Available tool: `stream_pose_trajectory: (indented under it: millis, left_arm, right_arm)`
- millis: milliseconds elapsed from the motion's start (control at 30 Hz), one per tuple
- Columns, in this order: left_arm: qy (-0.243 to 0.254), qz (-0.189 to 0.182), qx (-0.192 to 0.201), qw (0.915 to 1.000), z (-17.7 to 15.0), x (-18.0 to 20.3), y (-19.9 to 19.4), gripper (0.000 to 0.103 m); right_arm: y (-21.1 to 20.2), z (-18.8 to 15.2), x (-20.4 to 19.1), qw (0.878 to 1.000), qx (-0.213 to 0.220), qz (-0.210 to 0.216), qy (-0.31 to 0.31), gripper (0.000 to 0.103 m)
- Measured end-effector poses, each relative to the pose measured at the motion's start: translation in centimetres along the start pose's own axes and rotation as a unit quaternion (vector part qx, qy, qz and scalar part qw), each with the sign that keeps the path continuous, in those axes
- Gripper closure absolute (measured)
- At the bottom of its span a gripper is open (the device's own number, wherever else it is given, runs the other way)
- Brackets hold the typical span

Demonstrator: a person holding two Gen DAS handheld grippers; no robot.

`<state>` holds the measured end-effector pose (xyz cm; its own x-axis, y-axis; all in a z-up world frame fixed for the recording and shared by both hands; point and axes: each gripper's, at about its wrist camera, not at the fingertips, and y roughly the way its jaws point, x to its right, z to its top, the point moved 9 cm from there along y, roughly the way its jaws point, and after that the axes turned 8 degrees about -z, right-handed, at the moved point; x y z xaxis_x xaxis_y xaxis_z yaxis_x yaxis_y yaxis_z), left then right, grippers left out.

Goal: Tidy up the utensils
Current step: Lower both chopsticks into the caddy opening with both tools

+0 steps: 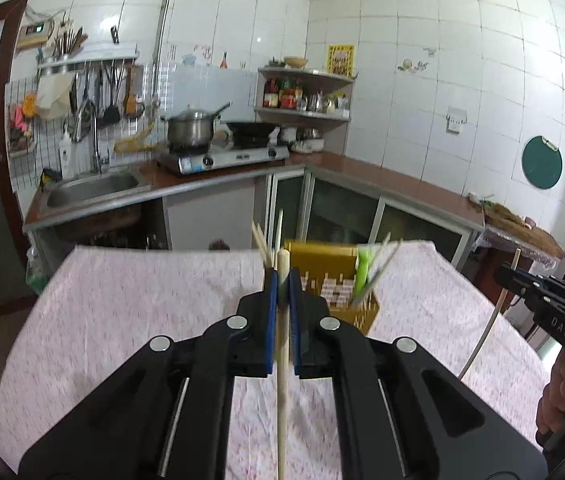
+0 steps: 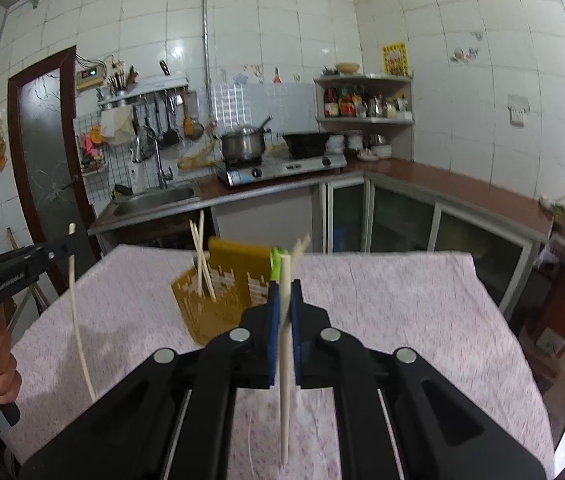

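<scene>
Right now left gripper clamps a wooden chopstick, right gripper clamps a white chopstick; yellow utensil holder on the table holds chopsticks and something green.

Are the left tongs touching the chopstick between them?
Touching. The left wrist view shows the left tongs shut on the chopstick, both blue pads pressed against its sides, with no gap.

Each hand-held gripper is black, with blue pads and round silver rivets.
</scene>
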<state>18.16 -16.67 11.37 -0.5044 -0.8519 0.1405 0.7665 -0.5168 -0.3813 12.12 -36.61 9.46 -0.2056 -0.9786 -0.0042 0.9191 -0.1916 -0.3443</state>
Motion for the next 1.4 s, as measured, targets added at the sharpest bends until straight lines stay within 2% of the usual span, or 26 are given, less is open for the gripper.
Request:
stream_pose_trajectory:
  millis: [333,533,667,967,1400]
  left_arm:
    - [0.02,-0.006,0.074,0.9971,10.4,0.3,1.3,0.099]
    - [0.025,-0.014,0.098,0.9948,14.1,0.8,3.2,0.099]
    - [0.028,-0.013,0.105,0.994,15.5,0.8,4.8,0.099]
    - [0.023,-0.014,0.103,0.9943,15.7,-0.1,8.6,0.099]
    - [0.009,-0.003,0.096,0.9954,11.6,-2.3,13.7,0.099]
  right_arm:
    - [0.4,9.6,-2.1,0.998,0.069,0.01,-0.011,0.097]
    - [1.7,13.3,-3.7,0.996,0.091,0.02,-0.013,0.097]
    - [2.9,14.3,-4.5,0.995,0.094,0.025,-0.011,0.097]
    - [6.3,14.6,-5.8,0.996,0.085,0.032,-0.011,0.097]
    - [12.1,10.2,-7.2,0.999,0.042,0.03,-0.007,0.097]
